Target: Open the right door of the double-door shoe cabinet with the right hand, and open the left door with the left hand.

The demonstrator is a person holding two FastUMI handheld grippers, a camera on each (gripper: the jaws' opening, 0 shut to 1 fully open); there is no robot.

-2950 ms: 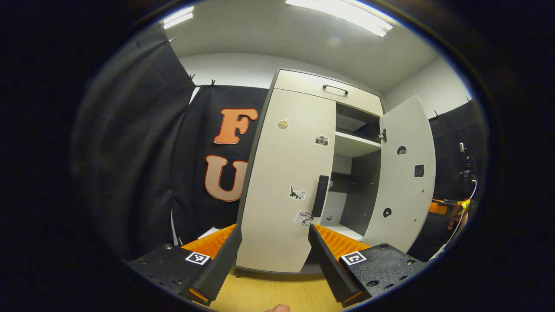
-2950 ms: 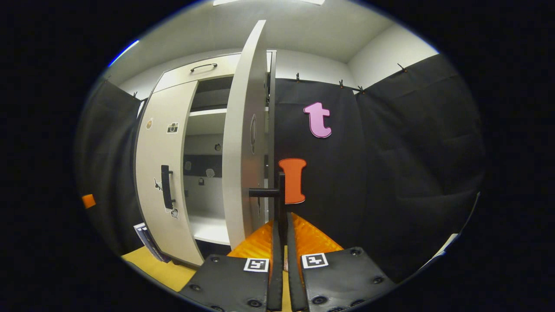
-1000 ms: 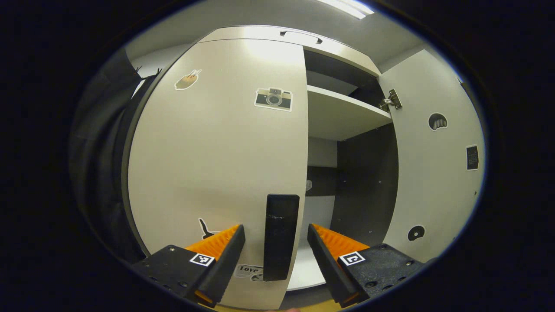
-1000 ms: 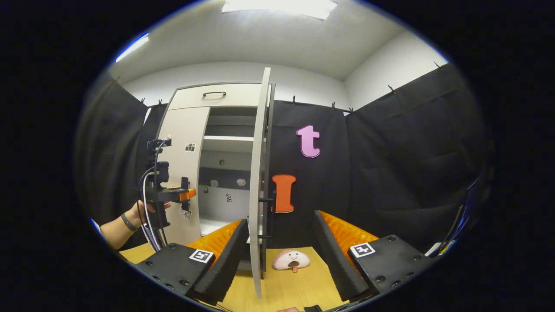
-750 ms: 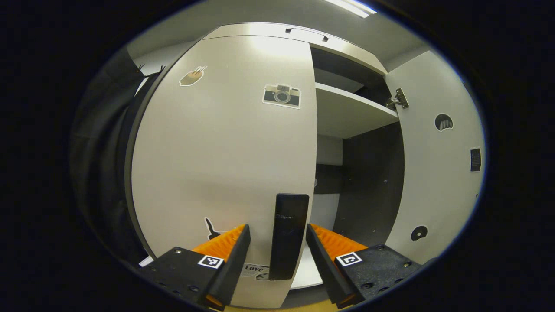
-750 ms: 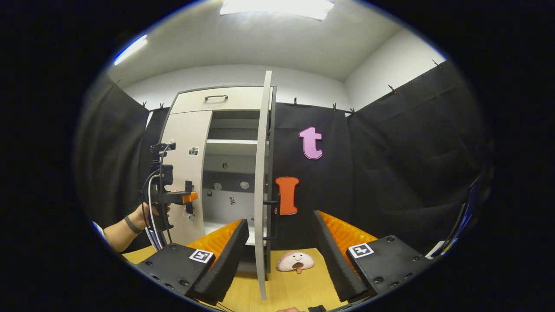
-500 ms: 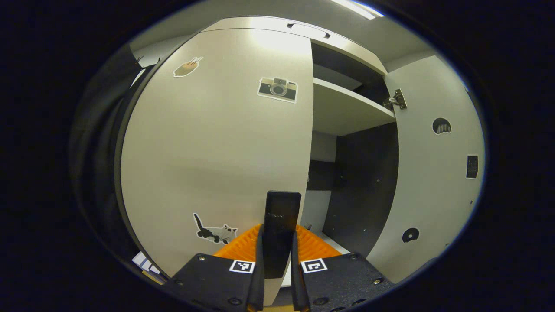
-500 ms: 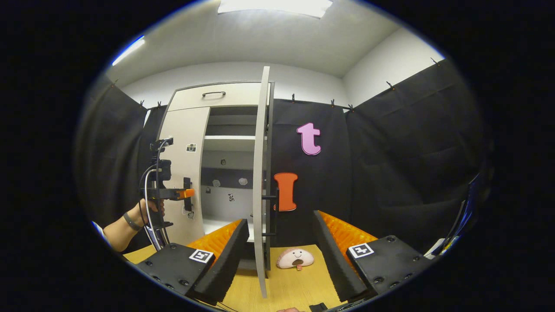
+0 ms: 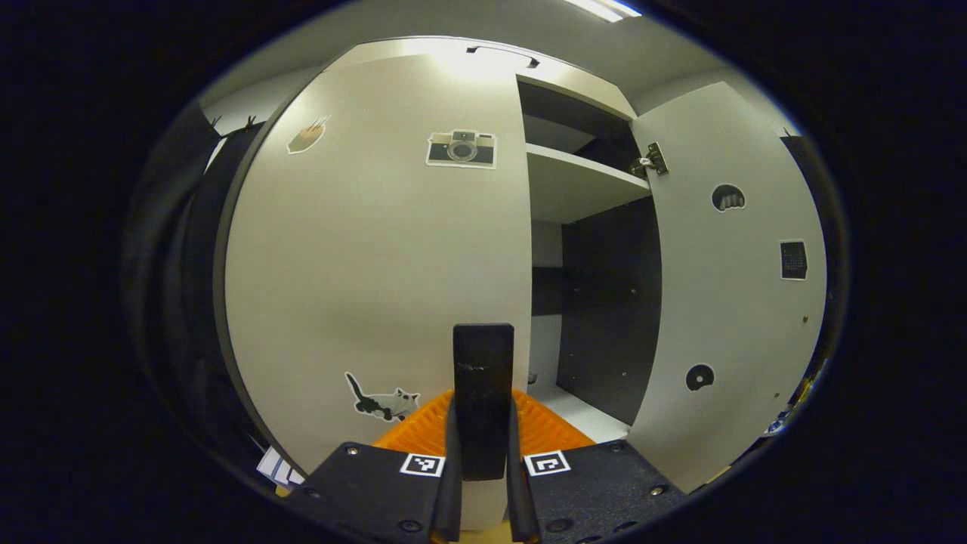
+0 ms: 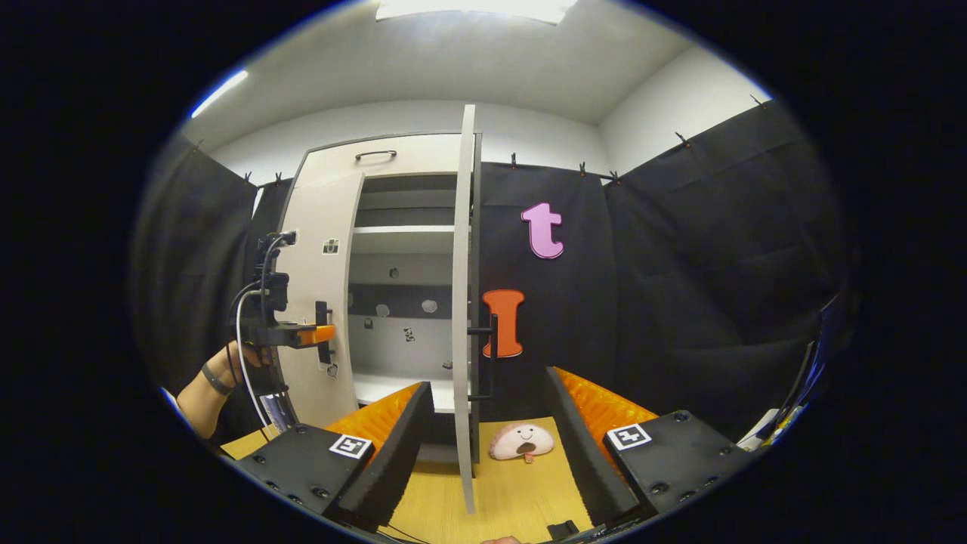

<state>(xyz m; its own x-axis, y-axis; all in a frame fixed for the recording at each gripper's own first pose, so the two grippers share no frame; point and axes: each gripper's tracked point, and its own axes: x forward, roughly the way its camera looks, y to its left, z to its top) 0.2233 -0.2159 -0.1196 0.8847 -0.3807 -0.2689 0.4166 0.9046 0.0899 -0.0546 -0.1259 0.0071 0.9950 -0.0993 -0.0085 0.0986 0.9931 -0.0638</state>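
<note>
Left tongs (image 9: 481,461): closed on the black bar handle (image 9: 482,400) of the left door (image 9: 378,249), one finger pressing each side of it; in the right gripper view they show farther off (image 10: 321,334), a hand (image 10: 242,359) behind them, at that same handle.
Right tongs (image 10: 487,446): fingers spread wide, holding nothing — they hang back from the cabinet, above the yellow wooden surface (image 10: 506,491).
Right door (image 10: 464,302): already swung out and seen edge-on in the right gripper view; its own handle (image 10: 489,355) stands free, so this half of the task looks done.
Left door, state: closed or very nearly so, its free edge lying along the open compartment (image 9: 589,302); whether it has begun to lift off the frame cannot be told.
Step in hand: pulling the left door open by its handle.
How to do it well: keep the clamp firm and square on the bar; draw back along an arc about the hinges on the door's far side, not in a straight line — the wrist should turn with the door so the fingers do not twist off the handle.
Risk: a straight pull is likely to slide the pads along the smooth bar.
Surroundings: a shelf (image 9: 582,185) inside the cabinet; a small plush toy (image 10: 521,440) on the surface beside the right door's foot, clear of the left door's likely sweep.
</note>
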